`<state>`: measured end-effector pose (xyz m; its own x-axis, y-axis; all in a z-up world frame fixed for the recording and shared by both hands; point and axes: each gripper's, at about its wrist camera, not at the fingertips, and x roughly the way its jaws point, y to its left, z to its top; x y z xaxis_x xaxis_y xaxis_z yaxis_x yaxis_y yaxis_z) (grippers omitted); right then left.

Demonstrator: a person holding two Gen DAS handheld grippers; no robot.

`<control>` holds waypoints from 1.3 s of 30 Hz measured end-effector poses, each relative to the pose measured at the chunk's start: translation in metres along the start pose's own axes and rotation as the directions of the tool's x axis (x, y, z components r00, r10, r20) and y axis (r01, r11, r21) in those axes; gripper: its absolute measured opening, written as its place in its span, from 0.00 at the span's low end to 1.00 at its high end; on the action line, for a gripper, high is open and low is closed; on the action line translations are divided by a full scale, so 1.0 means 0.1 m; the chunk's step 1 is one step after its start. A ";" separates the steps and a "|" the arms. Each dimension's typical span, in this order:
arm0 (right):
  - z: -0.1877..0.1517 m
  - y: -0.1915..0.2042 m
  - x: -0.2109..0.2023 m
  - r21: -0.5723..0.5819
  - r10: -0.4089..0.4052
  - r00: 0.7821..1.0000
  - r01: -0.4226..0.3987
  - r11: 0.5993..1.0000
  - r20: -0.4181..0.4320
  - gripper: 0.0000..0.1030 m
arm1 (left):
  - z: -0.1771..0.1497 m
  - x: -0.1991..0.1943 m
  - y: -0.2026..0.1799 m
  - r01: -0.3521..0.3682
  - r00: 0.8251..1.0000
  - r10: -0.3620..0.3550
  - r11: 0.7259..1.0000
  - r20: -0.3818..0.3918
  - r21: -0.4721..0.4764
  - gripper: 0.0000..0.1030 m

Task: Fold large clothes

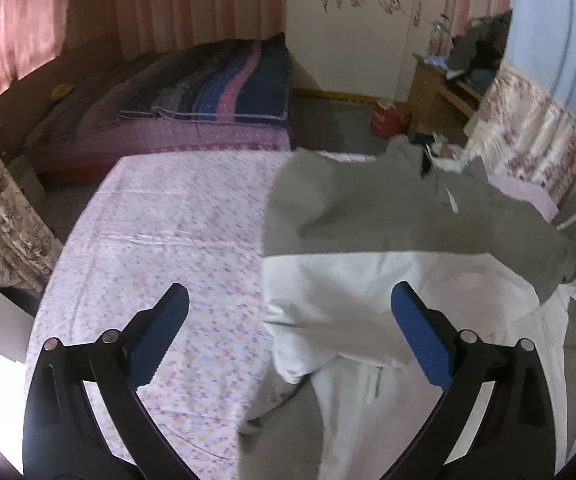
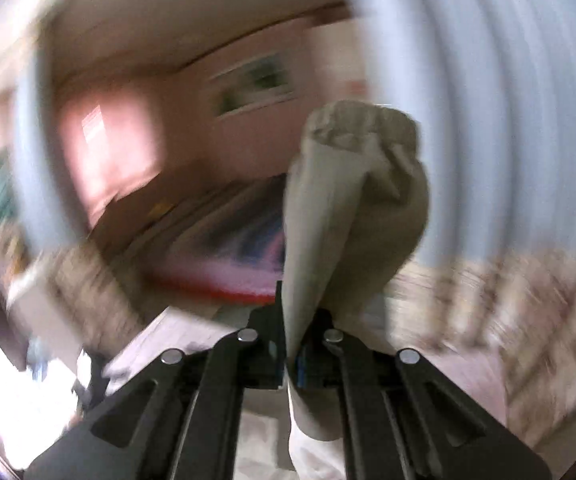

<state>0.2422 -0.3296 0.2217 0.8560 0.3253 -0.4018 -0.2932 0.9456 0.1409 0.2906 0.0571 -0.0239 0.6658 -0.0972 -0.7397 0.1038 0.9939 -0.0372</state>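
Left gripper (image 1: 289, 334): jaws spread wide and empty, held above the near part of the bed, with one blue pad (image 1: 160, 336) over bare sheet and the other over the garment's white panel.
Right gripper (image 2: 291, 354): jaws closed on a pinch of grey-beige cloth; a gathered, ribbed end, probably a cuff (image 2: 361, 128), stands up beyond the fingertips.
Right view quality: heavily motion-blurred, so the room behind reads only as streaks; which part of the garment is clamped cannot be fixed with certainty.
Garment (image 1: 387, 240): a large grey-and-white jacket lying on the right half of the bed, its grey upper part toward the far edge and its white lower part toward the near edge.
Garment state: partly gathered; one side edge (image 1: 266, 240) lies turned in along a fairly straight line near the middle of the bed, while the near portion is rumpled and uneven.
Support: bed with a floral sheet (image 1: 160, 220); its left half carries nothing of the garment.
Done so far (judged): at most a first inward fold of one side.
Left to do (judged): lay the lifted sleeve across the body, smooth the near portion, then fold the length into a compact stack.
Background: a second bed with a striped quilt (image 1: 224, 88) stands beyond the far edge.
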 end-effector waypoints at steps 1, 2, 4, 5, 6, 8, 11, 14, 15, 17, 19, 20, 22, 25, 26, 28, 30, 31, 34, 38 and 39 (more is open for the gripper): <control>0.03 0.19 0.15 -0.052 0.035 0.999 -0.036 0.998 -0.031 0.03 | 0.00 -0.02 0.04 -0.007 1.000 0.008 1.000 0.008 -0.008 0.97; 0.03 0.39 0.36 -0.101 0.057 0.996 -0.064 0.993 -0.072 0.03 | 0.00 -0.04 0.08 -0.014 1.000 0.015 1.000 0.012 -0.017 0.97; -0.05 0.63 0.81 -0.130 0.127 0.977 -0.151 0.980 -0.174 0.07 | -0.01 -0.05 0.19 -0.028 0.999 0.029 0.999 0.014 -0.039 0.97; -0.19 0.74 1.15 -0.115 0.163 0.949 -0.200 0.973 -0.270 0.07 | -0.02 -0.05 0.25 -0.038 0.999 0.039 0.998 0.012 -0.054 0.97; -0.32 0.79 1.40 -0.102 0.166 0.928 -0.210 0.972 -0.335 0.15 | -0.03 -0.04 0.28 -0.045 0.999 0.046 0.997 0.009 -0.062 0.97; -0.67 0.88 1.93 -0.127 0.059 0.903 -0.124 0.984 -0.426 0.45 | -0.05 0.00 0.37 -0.069 0.998 0.069 0.995 -0.008 -0.073 0.97; -1.09 0.83 2.43 -0.121 -0.025 0.847 -0.046 0.992 -0.532 0.51 | -0.07 0.06 0.41 -0.117 0.993 0.116 0.991 -0.026 -0.062 0.97; -1.19 0.61 2.36 -0.069 -0.011 0.848 -0.030 0.997 -0.529 0.59 | -0.05 0.13 0.38 -0.141 0.989 0.140 0.990 -0.045 -0.025 0.97; -1.18 0.55 2.23 -0.057 -0.003 0.861 -0.029 0.998 -0.508 0.68 | -0.04 0.14 0.36 -0.141 0.989 0.141 0.990 -0.043 -0.017 0.97; -1.12 0.34 1.94 -0.060 -0.056 0.903 0.033 0.998 -0.427 0.79 | 0.00 0.18 0.29 -0.130 0.991 0.130 0.992 -0.043 -0.002 0.97; -1.08 0.19 1.65 -0.078 -0.135 0.929 0.115 0.990 -0.343 0.89 | 0.09 0.26 0.16 -0.096 0.994 0.097 0.995 -0.049 0.022 0.97; -1.08 0.04 1.48 -0.082 -0.185 0.938 0.168 0.982 -0.294 0.90 | 0.16 0.34 0.08 -0.070 0.996 0.072 0.997 -0.058 0.040 0.97; -1.19 -0.23 1.24 -0.081 -0.261 0.933 0.248 0.965 -0.250 0.90 | 0.26 0.53 -0.05 -0.052 0.994 0.057 0.997 -0.091 0.061 0.97; -1.31 -0.59 1.03 -0.061 -0.326 0.895 0.323 0.944 -0.305 0.90 | 0.37 0.91 -0.21 -0.082 0.984 0.096 0.992 -0.151 0.096 0.97; -1.38 -0.70 0.95 -0.038 -0.333 0.886 0.339 0.940 -0.322 0.90 | 0.39 1.02 -0.24 -0.064 0.982 0.081 0.993 -0.172 0.101 0.97; -1.47 -0.86 0.84 0.004 -0.334 0.882 0.356 0.935 -0.332 0.90 | 0.41 1.10 -0.32 0.012 0.984 0.003 0.996 -0.177 0.087 0.75; -1.52 -0.95 0.75 0.030 -0.335 0.879 0.366 0.930 -0.339 0.90 | 0.41 1.11 -0.41 0.092 0.978 -0.074 0.992 -0.194 0.084 0.41; -1.54 -0.96 0.72 0.034 -0.343 0.877 0.376 0.926 -0.335 0.90 | 0.41 1.09 -0.44 0.091 0.979 -0.073 0.992 -0.190 0.085 0.38; -1.57 -1.00 0.67 0.048 -0.366 0.879 0.399 0.916 -0.306 0.90 | 0.46 0.86 -0.54 0.128 0.983 -0.111 0.986 -0.149 0.108 0.29; -1.62 -0.98 0.69 0.041 -0.391 0.882 0.415 0.909 -0.262 0.94 | 0.66 0.06 -0.46 0.257 0.966 -0.255 0.961 -0.035 0.100 0.26; -1.62 -0.94 0.69 0.035 -0.395 0.883 0.417 0.908 -0.255 0.95 | 0.68 -0.08 -0.41 0.277 0.961 -0.277 0.956 -0.018 0.095 0.26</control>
<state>0.2603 -0.3959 0.0341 0.7630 -0.0858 -0.6407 0.1056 0.9944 -0.0074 0.3308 0.0140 0.0292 0.5978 -0.3676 -0.7124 0.3538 0.9184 -0.1770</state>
